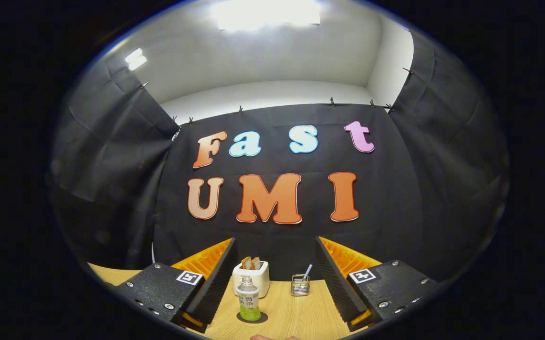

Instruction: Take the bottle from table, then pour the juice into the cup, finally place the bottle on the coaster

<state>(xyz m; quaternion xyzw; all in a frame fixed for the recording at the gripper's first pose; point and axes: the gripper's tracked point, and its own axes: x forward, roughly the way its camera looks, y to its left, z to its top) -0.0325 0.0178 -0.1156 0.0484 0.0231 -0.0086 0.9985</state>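
Wood-grain table [296, 314] is being viewed from low down. The gripper [275, 278] is being held wide open, nothing gripped. A toaster [251, 278] and a wire basket [300, 285] are standing far. The bottle [249, 299] is sitting upright on a dark coaster [262, 318], near, left of centre between the fingers. Already placed or awaiting pickup: cannot be settled. No cup is being made out.

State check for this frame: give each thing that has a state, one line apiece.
gripper: open, fingers wide apart, holding nothing
bottle: upright between the fingers, capped, standing on the coaster
toaster: upright beyond the bottle, two slices sticking out of it
wire holder: upright on the table, a utensil leaning in it
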